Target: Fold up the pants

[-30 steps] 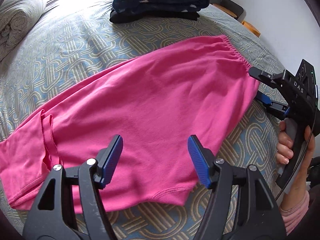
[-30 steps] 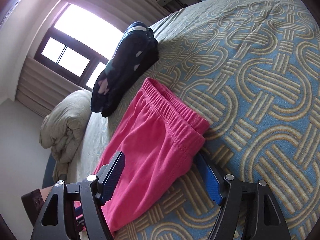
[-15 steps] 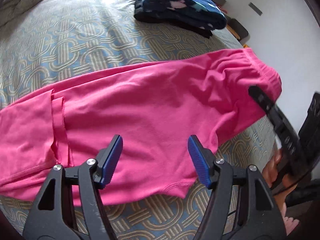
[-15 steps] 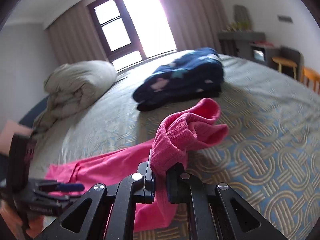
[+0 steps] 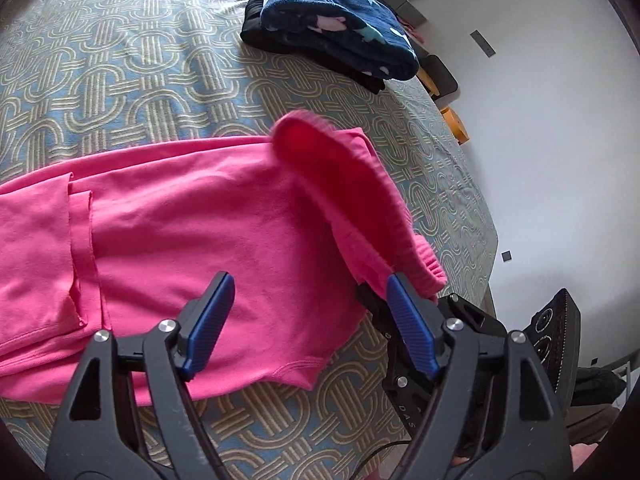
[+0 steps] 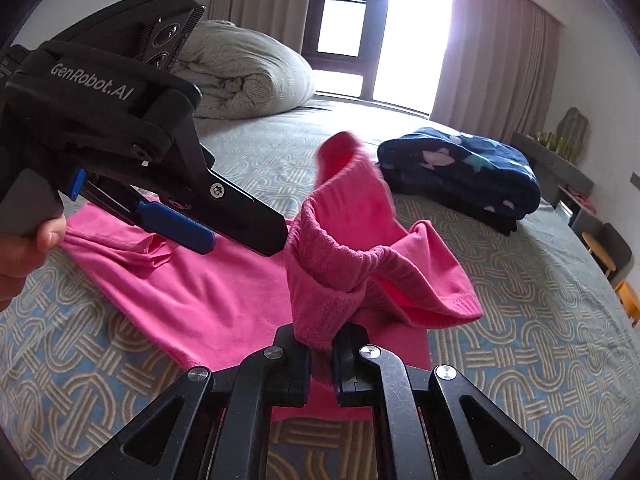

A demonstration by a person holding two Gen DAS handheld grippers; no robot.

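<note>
Right gripper (image 6: 321, 364) is clamped tight on the waistband of the pink pants (image 5: 200, 240), lifting that end up off the bed (image 5: 120, 80) and curling it over the rest. Left gripper (image 5: 308, 320) hangs above the middle of the pants, fingers (image 5: 208, 320) wide apart, gripping nothing. The legs lie flat across the bed's near edge. A folded navy blanket (image 6: 460, 172) sits toward the far side.

Patterned bedspread (image 5: 120, 72) covers the bed. Folded navy blanket (image 6: 460, 168) lies at far right on a black garment (image 5: 256, 32). Rolled grey duvet (image 6: 240, 76) sits far left, below the curtained window (image 6: 380, 28).
</note>
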